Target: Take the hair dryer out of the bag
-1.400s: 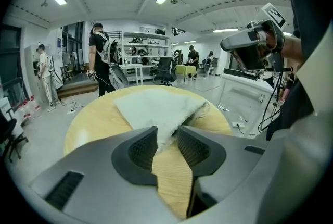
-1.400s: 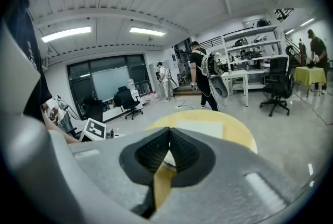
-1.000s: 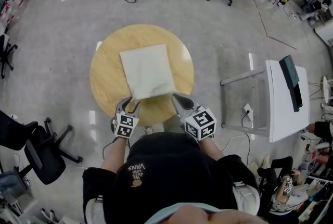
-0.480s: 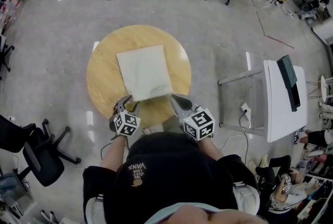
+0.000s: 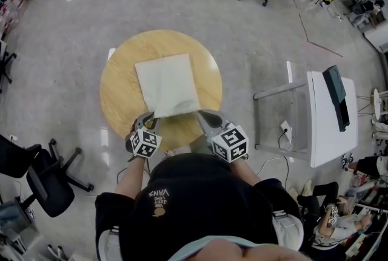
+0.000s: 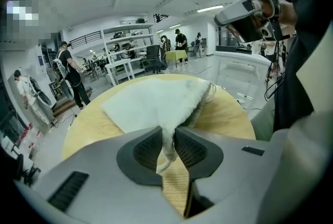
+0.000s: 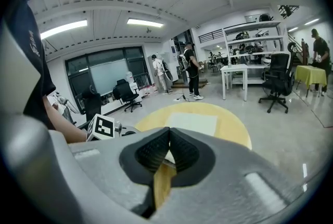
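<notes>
Mouth-opening step: flat white fabric bag [image 5: 167,84] on round wooden table [image 5: 121,99], hair dryer unseen, presumably inside. Left tongs [image 5: 148,119] just closed onto near-edge fabric; right tongs [image 5: 200,114] fully shut, seemingly pinching near right corner. Spread layers gently, lift mouth.

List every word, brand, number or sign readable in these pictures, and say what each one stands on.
"VANS": light print on the person's black top, upside down in the head view.
Smaller lines beside that print: too small to read.
Left marker cube and right marker cube: black-and-white square patterns only, no letters or numbers.
Bag: no print visible.
</notes>
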